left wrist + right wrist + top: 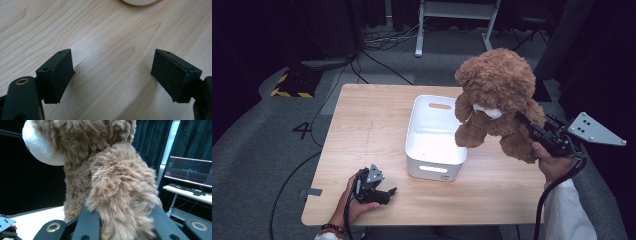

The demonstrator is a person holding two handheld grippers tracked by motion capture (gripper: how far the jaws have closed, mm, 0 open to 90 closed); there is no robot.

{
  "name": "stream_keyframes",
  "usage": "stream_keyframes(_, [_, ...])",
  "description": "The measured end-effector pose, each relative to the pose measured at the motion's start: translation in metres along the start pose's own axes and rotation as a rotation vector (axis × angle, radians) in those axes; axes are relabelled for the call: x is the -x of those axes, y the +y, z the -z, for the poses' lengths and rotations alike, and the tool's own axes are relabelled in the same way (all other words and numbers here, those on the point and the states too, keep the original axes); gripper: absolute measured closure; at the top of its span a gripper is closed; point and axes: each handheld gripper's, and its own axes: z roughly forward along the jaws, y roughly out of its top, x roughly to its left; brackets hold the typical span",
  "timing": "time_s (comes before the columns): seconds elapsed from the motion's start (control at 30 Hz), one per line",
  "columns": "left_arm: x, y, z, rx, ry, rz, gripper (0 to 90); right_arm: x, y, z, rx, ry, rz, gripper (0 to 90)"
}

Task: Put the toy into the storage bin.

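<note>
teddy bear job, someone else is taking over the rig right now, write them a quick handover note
Right gripper: shut on the brown teddy bear, jaws clamped on its plush side, holding it in the air beside and partly over the white bin's right edge.
Left gripper: open, holding nothing, low over the wooden table near its front edge, left of the bin.
White bin: upright at the middle of the table, with nothing visible inside.
Done: bear picked up and carried to the bin.
Left, judging by the setup: probably move the bear over the bin's opening, lower it in and open the jaws.
</note>
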Motion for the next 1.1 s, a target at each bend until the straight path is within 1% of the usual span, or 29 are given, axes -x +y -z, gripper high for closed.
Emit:
stream_keyframes(0.2, [0.000, 0.000, 0.000, 0.000, -0.001, 0.002, 18.1, -0.006, 0.004, -0.008, 0.004, 0.012, -0.003, 78.4])
stream_keyframes(0.27, [0.000, 0.000, 0.000, 0.000, 0.000, 0.000, 18.1, -0.008, 0.005, -0.013, 0.006, 0.021, -0.005, 78.4])
stream_keyframes(0.33, [0.000, 0.000, 0.000, -0.001, 0.000, -0.001, 18.1, -0.014, 0.006, -0.022, 0.006, 0.038, -0.008, 78.4])
stream_keyframes(0.37, [0.000, 0.000, 0.000, -0.001, 0.000, -0.001, 18.1, -0.014, 0.006, -0.022, 0.006, 0.038, -0.008, 78.4])
stream_keyframes(0.4, [0.000, 0.000, 0.000, 0.001, 0.000, -0.001, 18.1, -0.017, 0.005, -0.030, 0.002, 0.048, -0.011, 78.3])
stream_keyframes(0.43, [0.000, 0.000, 0.000, 0.000, 0.001, -0.001, 18.1, -0.017, 0.005, -0.030, 0.002, 0.048, -0.011, 78.3])
stream_keyframes(0.47, [0.000, 0.000, 0.000, 0.000, 0.001, -0.001, 18.1, -0.021, 0.004, -0.036, -0.001, 0.058, -0.010, 78.4])
stream_keyframes(0.53, [0.000, 0.000, 0.000, 0.000, 0.001, -0.001, 18.1, -0.023, 0.003, -0.039, -0.003, 0.064, -0.011, 78.3])
stream_keyframes(0.63, [0.000, 0.000, 0.000, 0.000, -0.001, 0.001, 18.1, -0.028, 0.001, -0.047, -0.004, 0.080, -0.012, 78.3])
stream_keyframes(0.67, [0.000, 0.000, 0.000, -0.001, -0.001, 0.001, 18.1, -0.030, 0.000, -0.052, -0.006, 0.089, -0.016, 78.4])
stream_keyframes(0.8, [0.000, 0.000, 0.000, 0.000, -0.001, 0.001, 18.3, -0.034, -0.001, -0.059, -0.007, 0.099, -0.018, 78.4])
stream_keyframes(0.97, [0.000, 0.000, 0.000, 0.000, -0.003, 0.002, 18.4, -0.040, -0.002, -0.070, -0.016, 0.114, -0.007, 78.3])
stream_keyframes(1.07, [0.000, 0.000, 0.000, 0.000, -0.004, 0.002, 18.4, -0.042, -0.004, -0.074, -0.018, 0.115, -0.011, 78.3])
stream_keyframes(1.1, [0.000, 0.000, 0.000, 0.000, -0.005, 0.002, 18.5, -0.043, -0.006, -0.078, -0.023, 0.119, -0.018, 78.3])
